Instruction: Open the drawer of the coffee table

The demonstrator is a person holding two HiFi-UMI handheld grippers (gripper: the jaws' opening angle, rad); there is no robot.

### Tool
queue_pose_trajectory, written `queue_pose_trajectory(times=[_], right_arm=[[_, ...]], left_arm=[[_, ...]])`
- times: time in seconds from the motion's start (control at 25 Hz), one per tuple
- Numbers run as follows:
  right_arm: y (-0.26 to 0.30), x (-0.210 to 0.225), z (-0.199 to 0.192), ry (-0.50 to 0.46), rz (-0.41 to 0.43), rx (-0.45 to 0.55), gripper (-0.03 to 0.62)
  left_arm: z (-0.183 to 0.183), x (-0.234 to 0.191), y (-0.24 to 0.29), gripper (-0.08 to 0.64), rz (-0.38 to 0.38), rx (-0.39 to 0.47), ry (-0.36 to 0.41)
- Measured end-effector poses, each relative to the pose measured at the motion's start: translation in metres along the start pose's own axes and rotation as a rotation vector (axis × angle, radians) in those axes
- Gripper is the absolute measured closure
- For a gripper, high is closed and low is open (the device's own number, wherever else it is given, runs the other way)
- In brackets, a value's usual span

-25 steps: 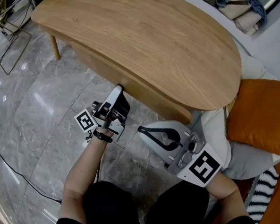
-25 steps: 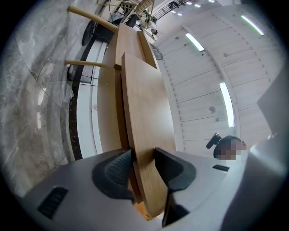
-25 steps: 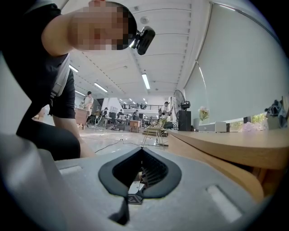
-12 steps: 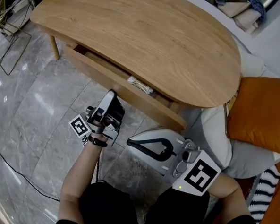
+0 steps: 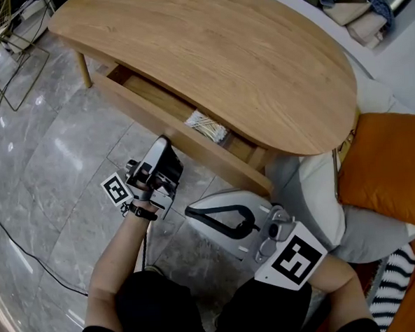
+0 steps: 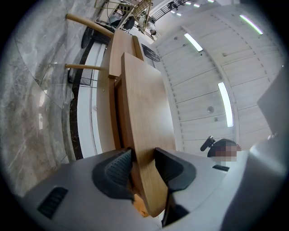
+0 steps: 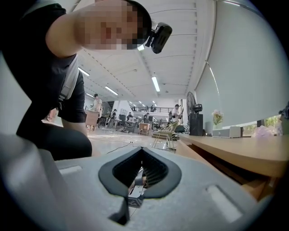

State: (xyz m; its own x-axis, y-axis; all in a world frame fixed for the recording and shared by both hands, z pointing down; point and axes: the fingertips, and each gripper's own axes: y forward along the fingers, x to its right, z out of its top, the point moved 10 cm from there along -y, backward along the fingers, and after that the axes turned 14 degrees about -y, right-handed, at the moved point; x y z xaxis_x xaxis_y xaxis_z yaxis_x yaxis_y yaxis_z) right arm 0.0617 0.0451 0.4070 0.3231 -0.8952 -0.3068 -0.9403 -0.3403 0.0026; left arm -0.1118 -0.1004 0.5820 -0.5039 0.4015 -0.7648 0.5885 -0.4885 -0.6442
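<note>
The oval wooden coffee table (image 5: 215, 56) fills the upper head view. Its drawer is pulled partly out from under the top, and its long front panel (image 5: 130, 98) runs diagonally. My left gripper (image 5: 165, 139) is shut on the lower edge of that panel; in the left gripper view both pads press the wooden board (image 6: 144, 108) at the left gripper (image 6: 143, 155). A pale bundle (image 5: 206, 125) lies inside the drawer. My right gripper (image 5: 191, 212) hovers low near the person's knees, shut and empty. In its own view the right gripper (image 7: 141, 157) points past the table edge (image 7: 235, 149).
An orange cushion (image 5: 383, 165) lies on a pale seat (image 5: 314, 190) right of the table. A gold wire rack (image 5: 8, 51) stands at the upper left. A black cable (image 5: 16, 244) trails over the grey marble floor. Striped fabric (image 5: 391, 301) sits at the bottom right.
The drawer has slid out from under the table top, exposing its inside and the pale bundle. My left gripper moved back with the front panel. The right gripper shifted left.
</note>
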Motion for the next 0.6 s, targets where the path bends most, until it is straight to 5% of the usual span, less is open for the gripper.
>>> queue_pose_trajectory(times=[0.6], right_arm=[[0.004,-0.008,0.004,0.002,0.037,0.014,0.589]], left_arm=[[-0.004,0.013,-0.01,0.425,0.013,-0.002,-0.007]])
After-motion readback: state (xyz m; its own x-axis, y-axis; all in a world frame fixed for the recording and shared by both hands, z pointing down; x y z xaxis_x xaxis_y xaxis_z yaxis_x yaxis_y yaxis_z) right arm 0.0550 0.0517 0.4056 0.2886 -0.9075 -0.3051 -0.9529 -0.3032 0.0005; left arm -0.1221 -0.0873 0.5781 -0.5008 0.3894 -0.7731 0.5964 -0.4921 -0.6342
